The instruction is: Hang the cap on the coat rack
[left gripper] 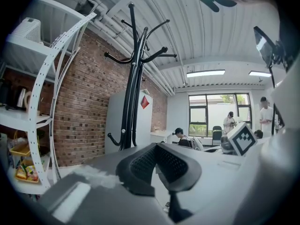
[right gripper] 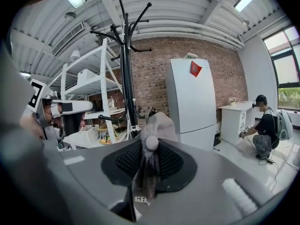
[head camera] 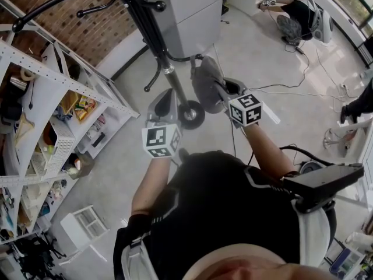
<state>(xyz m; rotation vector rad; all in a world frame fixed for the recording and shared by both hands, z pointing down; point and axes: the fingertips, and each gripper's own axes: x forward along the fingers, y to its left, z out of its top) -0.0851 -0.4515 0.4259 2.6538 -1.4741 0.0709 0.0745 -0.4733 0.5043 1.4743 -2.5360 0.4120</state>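
Cap (right gripper: pixel 158 123): grey, pinched between the jaws of the right gripper (right gripper: pixel 149 161), beside the coat rack (right gripper: pixel 126 78) pole, clear of its hooks. Its print is cut off; only "SH" reads. Left gripper (left gripper: pixel 157 165): jaws narrowly apart, empty. Shelf (head camera: pixel 70 80) basket (head camera: pixel 63 140) contents cannot be made out.

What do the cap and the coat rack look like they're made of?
The cap looks like soft matte grey fabric: it folds and creases where the right gripper's jaws pinch it. The coat rack looks like metal tubing with a glossy black coat, probably paint: thin curved arms, glints of light, a silvery collar low on the pole.
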